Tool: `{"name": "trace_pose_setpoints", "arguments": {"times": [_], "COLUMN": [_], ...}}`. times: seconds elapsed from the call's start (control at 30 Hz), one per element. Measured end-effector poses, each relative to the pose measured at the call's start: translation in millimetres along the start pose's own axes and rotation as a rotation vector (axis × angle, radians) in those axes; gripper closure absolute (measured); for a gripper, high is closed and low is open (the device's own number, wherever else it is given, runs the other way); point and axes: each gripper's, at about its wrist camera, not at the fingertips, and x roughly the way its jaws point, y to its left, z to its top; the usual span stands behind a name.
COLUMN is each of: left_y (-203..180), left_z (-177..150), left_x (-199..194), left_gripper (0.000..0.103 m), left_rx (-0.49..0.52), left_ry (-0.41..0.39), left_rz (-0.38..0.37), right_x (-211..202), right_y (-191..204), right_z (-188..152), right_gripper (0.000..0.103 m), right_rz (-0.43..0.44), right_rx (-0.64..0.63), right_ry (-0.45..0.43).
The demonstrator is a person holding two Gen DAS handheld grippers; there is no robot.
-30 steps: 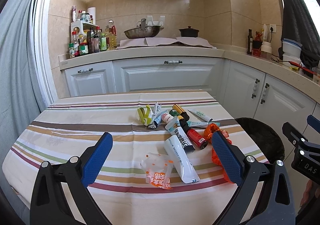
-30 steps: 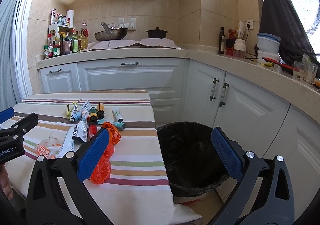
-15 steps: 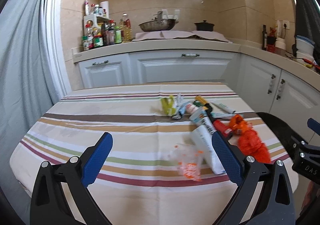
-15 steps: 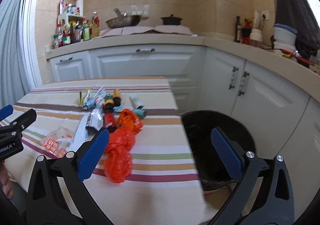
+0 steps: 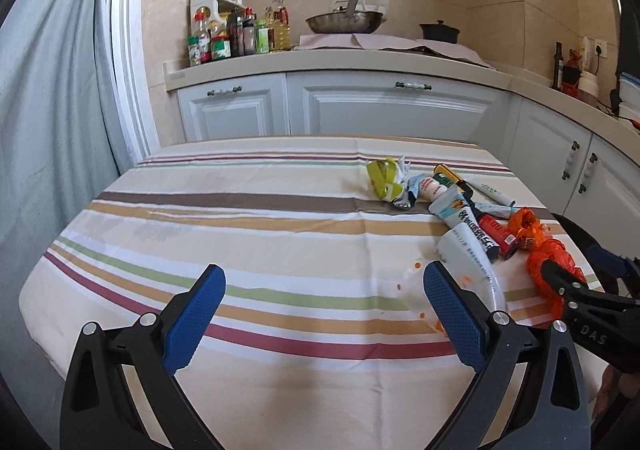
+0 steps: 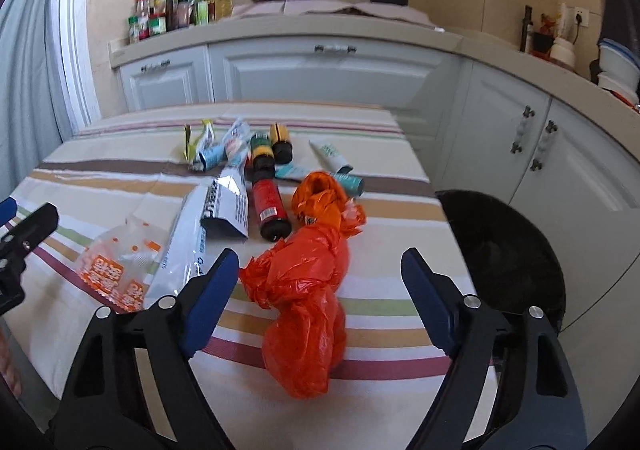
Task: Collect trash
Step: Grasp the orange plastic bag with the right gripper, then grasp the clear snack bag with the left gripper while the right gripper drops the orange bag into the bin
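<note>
On the left, the left gripper (image 5: 322,316) hangs over a bare stretch of the striped tabletop (image 5: 240,234), its blue-padded jaws spread wide with nothing between them. Just beyond its right-hand finger lies a clear wrapper with orange print (image 6: 116,266), flat on the cloth. Next to that rests a long white pouch (image 6: 192,234), touching a silver-and-black packet (image 6: 228,205). Farther back sits a loose cluster of trash: a yellow-green wrapper (image 5: 384,179), small tubes, and two dark bottles with yellow labels (image 6: 272,147). A red bottle (image 6: 270,205) lies on its side beside the silver packet.

To the right of these, a crumpled orange plastic bag (image 6: 308,290) stretches toward the near edge of the tabletop. The right gripper (image 6: 320,298) is poised over it, the bag lying between the jaws. The jaws are closing but remain well apart, and the pads do not press on the plastic. Off the right edge of the tabletop, lower down, stands a bin lined with a black bag (image 6: 512,250), in front of white cabinet doors (image 6: 560,169).
</note>
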Motion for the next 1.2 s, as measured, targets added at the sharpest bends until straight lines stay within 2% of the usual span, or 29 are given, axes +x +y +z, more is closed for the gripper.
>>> {"name": "trace_pose_setpoints", "arguments": {"times": [0.07, 0.2, 0.33, 0.6, 0.83, 0.9, 0.93, 1.0, 1.13, 1.17, 1.2], "left_y": [2, 3, -5, -26, -47, -54, -57, -60, -60, -59, -59], "left_z": [-1, -2, -3, -1, -6, -8, -9, -11, -16, -17, -17], "left_x": [2, 6, 9, -2, 8, 10, 12, 19, 23, 22, 22], "left_gripper": [0.006, 0.006, 0.006, 0.006, 0.009, 0.022, 0.037, 0.041, 0.066, 0.077, 0.081], "left_rx": [-0.012, -0.022, -0.009, 0.015, 0.053, 0.081, 0.098, 0.112, 0.097, 0.094, 0.088], "left_ry": [0.007, 0.008, 0.029, 0.016, 0.043, 0.044, 0.052, 0.082, 0.112, 0.115, 0.120], "left_rz": [-0.001, 0.013, -0.023, -0.095, -0.104, -0.097, -0.089, -0.102, -0.149, -0.173, -0.204], "right_x": [5, 15, 15, -5, -20, -23, -23, -25, -26, -27, -27], "right_y": [1, 0, 0, -11, -32, -37, -41, -44, -52, -53, -54], "right_z": [-1, -4, -4, -3, -6, -8, -8, -10, -13, -14, -15], "right_gripper": [0.028, 0.053, 0.056, 0.057, 0.057, 0.057, 0.057, 0.056, 0.056, 0.056, 0.056], "right_rz": [0.000, 0.039, 0.054, 0.036, 0.016, 0.015, 0.015, 0.016, 0.016, 0.016, 0.016], "right_rx": [-0.002, 0.002, 0.000, -0.009, 0.010, 0.019, 0.026, 0.036, 0.052, 0.055, 0.057], "right_ry": [0.018, 0.056, 0.049, -0.012, -0.049, -0.053, -0.054, -0.056, -0.062, -0.063, -0.065]}}
